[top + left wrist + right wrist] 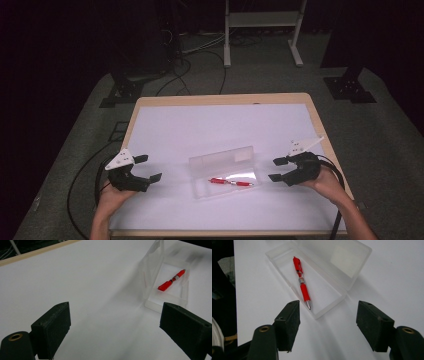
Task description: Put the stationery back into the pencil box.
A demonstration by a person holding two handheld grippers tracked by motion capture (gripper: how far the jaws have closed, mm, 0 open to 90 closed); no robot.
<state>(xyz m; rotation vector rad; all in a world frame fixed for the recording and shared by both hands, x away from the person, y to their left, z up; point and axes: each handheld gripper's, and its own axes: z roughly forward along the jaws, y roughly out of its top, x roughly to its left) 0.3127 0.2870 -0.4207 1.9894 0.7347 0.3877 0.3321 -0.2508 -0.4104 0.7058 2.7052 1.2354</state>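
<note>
A clear plastic pencil case (224,172) lies open in the middle of the white table, its lid (221,159) tilted up at the far side. A red pen (231,182) lies inside its tray (312,287), tip toward my right gripper. My left gripper (148,168) hovers open at the table's left, well apart from the case (165,280), nothing between its jaws. My right gripper (276,169) is open just right of the case, its jaws pointing at the case's end near the pen (301,280), empty.
The white mat (200,130) covers a wooden table with a pale rim (220,99). Beyond the table are a dark floor, cables (200,60) and a metal stand (262,30). Cables trail from both grippers off the near edge.
</note>
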